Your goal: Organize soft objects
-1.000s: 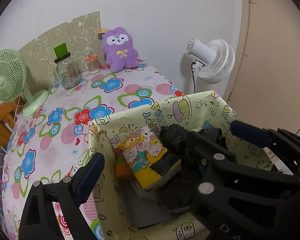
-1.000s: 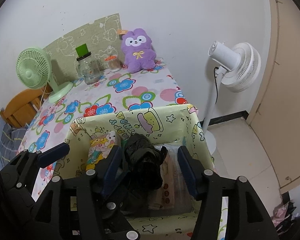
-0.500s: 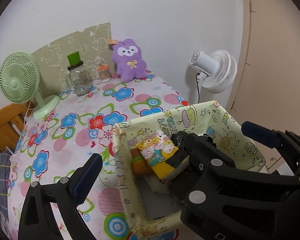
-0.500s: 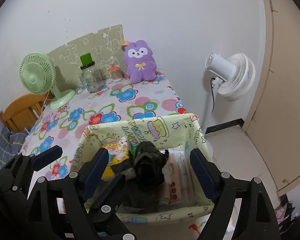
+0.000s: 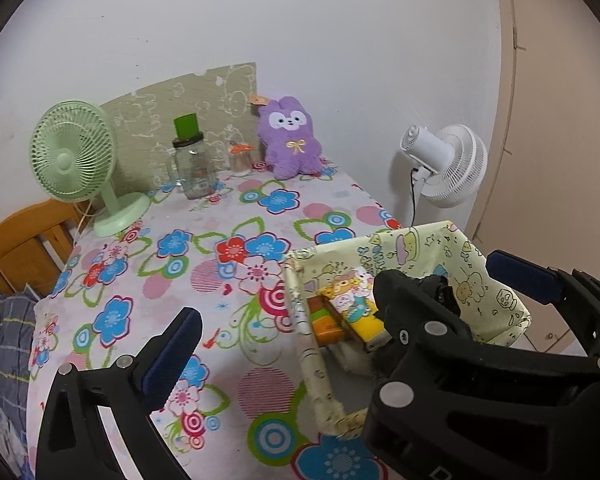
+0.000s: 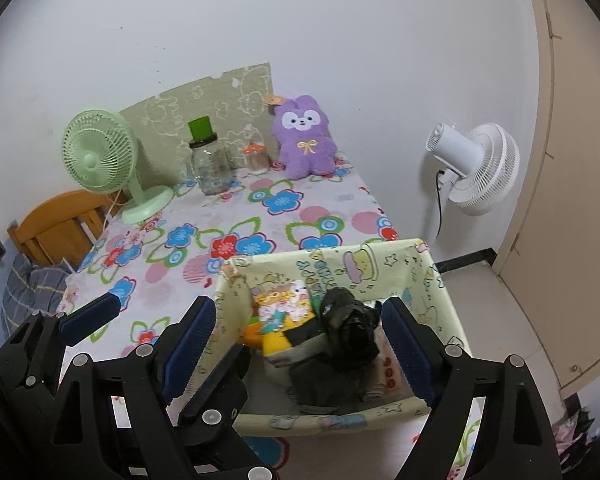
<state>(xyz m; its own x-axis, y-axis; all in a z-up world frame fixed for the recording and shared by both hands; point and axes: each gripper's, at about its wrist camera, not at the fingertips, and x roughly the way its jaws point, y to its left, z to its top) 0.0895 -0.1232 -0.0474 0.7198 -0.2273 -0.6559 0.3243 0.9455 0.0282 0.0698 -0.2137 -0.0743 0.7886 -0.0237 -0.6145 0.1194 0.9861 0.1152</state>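
A pale yellow fabric storage box (image 6: 440, 292) with cartoon prints stands at the near right corner of the flowered table (image 6: 172, 264). Inside it lie a crumpled black soft item (image 6: 350, 334), a yellow cartoon-print pack (image 6: 284, 314) and other flat packs. A purple plush bunny (image 6: 306, 138) sits upright at the far edge against the wall; it also shows in the left wrist view (image 5: 292, 140). My right gripper (image 6: 300, 344) is open and empty above the box's near side. My left gripper (image 5: 340, 316) is open and empty, left of the box (image 5: 312, 360).
A green desk fan (image 6: 100, 156), a glass jar with a green lid (image 6: 210, 168) and a small container with an orange lid (image 6: 257, 157) stand along the far edge. A white floor fan (image 6: 476, 168) stands right of the table. A wooden chair (image 6: 56, 224) is at the left.
Both grippers have pulled back and up from the box. The right gripper's fingers have spread wider. The black item stays in the box.
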